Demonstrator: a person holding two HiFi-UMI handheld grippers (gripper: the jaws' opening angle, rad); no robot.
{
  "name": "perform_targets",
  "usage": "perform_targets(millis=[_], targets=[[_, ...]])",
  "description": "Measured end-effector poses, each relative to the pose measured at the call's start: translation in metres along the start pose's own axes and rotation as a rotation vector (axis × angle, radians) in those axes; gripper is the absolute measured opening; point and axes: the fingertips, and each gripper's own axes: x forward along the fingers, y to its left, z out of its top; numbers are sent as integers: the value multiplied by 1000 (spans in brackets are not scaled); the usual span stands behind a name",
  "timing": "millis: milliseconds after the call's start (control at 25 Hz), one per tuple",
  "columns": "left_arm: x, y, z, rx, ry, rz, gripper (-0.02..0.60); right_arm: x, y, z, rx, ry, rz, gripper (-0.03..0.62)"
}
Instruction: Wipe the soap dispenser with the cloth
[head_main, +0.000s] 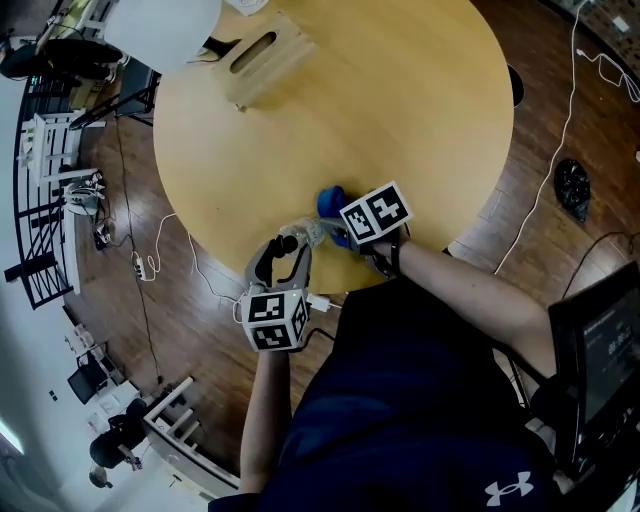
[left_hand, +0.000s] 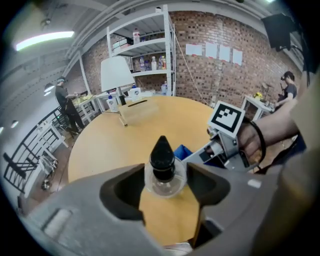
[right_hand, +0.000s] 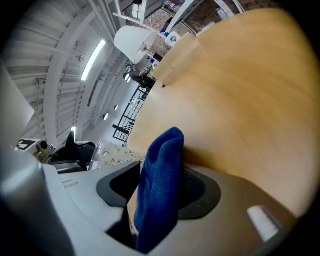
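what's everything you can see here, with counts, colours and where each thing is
table: 1, light wood, round, middle of the room
soap dispenser: 1, clear with a black pump, near table edge
cloth: 1, blue, beside the soap dispenser
slotted box: 1, pale wood, far side of table
lampshade: 1, white, beyond the table
shelf unit: 1, white, against the brick wall
left gripper: 1, grey, closed on the soap dispenser
right gripper: 1, grey, jaws open with the cloth between them

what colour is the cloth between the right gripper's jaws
The cloth is deep blue, clearest in the right gripper view.
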Motion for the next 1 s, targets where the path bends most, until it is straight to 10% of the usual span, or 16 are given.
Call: perform_targets(millis=[200, 320, 720, 1000], targets=[[1, -1, -14, -226, 45, 25, 378, -14, -18, 12, -48, -27, -153, 248], [9, 2, -15, -248, 67, 53, 382, -17, -21, 22, -62, -72, -186, 116], [24, 1, -24, 212, 105, -113, 327, -36, 84, 59, -11, -236, 399, 97], [22, 5, -28, 476, 90, -265, 328, 0, 54, 39, 78, -142, 325, 98]])
